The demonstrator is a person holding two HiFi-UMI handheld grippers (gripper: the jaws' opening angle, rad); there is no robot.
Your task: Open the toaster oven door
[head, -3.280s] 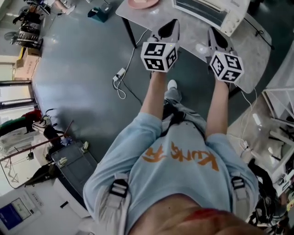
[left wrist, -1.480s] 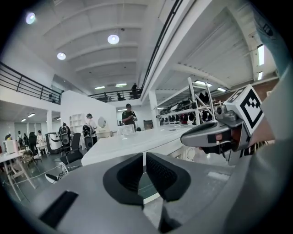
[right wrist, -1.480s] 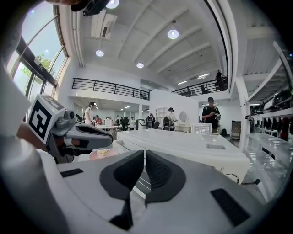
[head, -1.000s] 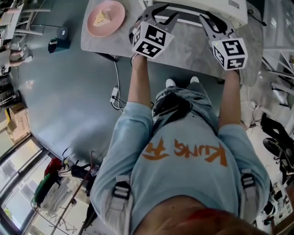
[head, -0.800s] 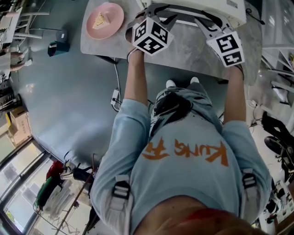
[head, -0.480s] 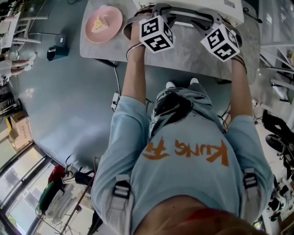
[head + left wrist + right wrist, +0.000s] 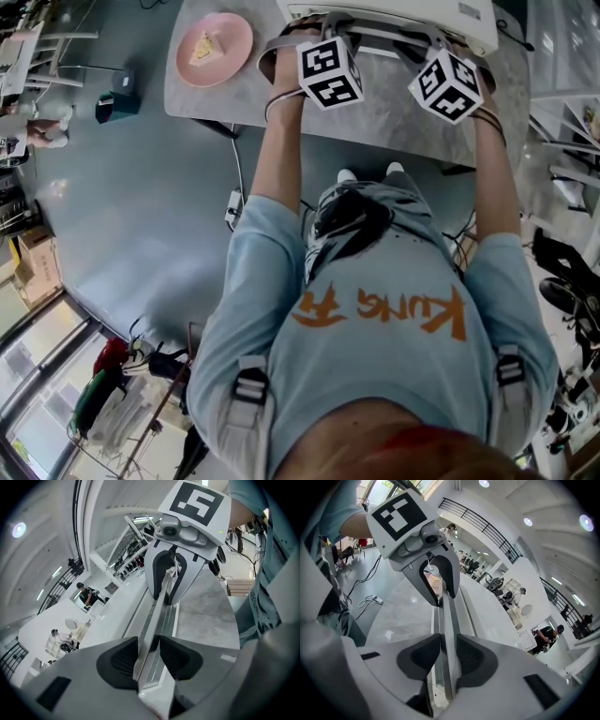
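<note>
Two hand-held grippers pinching the door handle [image 7: 159, 609].
Left hand-held gripper [image 7: 149, 654] and right hand-held gripper [image 7: 447, 654] have just been closing on the bar; the oven [image 7: 394, 7] stands on a grey counter [image 7: 394, 108], a pink plate [image 7: 240, 33] left of it, grey floor [image 7: 141, 187] below.

My left cube [image 7: 329, 70] and right cube [image 7: 446, 84] wear black-and-white square markers; white toaster oven [image 7: 450, 11], silvery handle [image 7: 446, 625], mottled grey table [image 7: 394, 117], pink plate [image 7: 240, 28].
</note>
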